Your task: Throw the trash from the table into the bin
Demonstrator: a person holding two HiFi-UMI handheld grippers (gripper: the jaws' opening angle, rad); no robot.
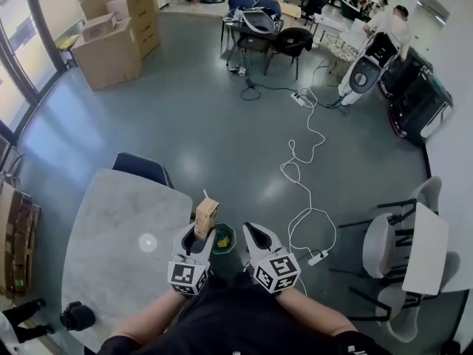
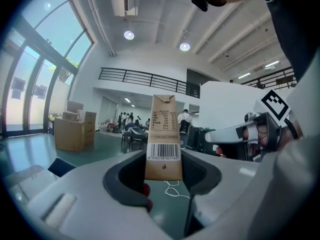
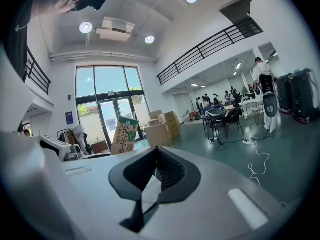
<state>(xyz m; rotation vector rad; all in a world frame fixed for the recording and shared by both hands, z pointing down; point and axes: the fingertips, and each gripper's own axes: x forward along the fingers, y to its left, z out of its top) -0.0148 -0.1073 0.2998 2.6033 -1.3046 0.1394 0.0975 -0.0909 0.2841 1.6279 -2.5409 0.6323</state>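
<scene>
Carton (image 1: 206, 217) clamped upright in the left gripper (image 1: 198, 237), just left of the bin (image 1: 224, 239).

Left of the person lies the grey table (image 1: 111, 228). The small green bin sits low by its near right edge, between the two grippers, with something yellow inside. The left gripper's jaws pinch the carton's lower part, while the right gripper (image 1: 255, 234) is closed on nothing. The drop should go best if the carton travels a little right until it is squarely over the bin's mouth, stays upright, and the jaws part only then, with the right gripper held aside.
</scene>
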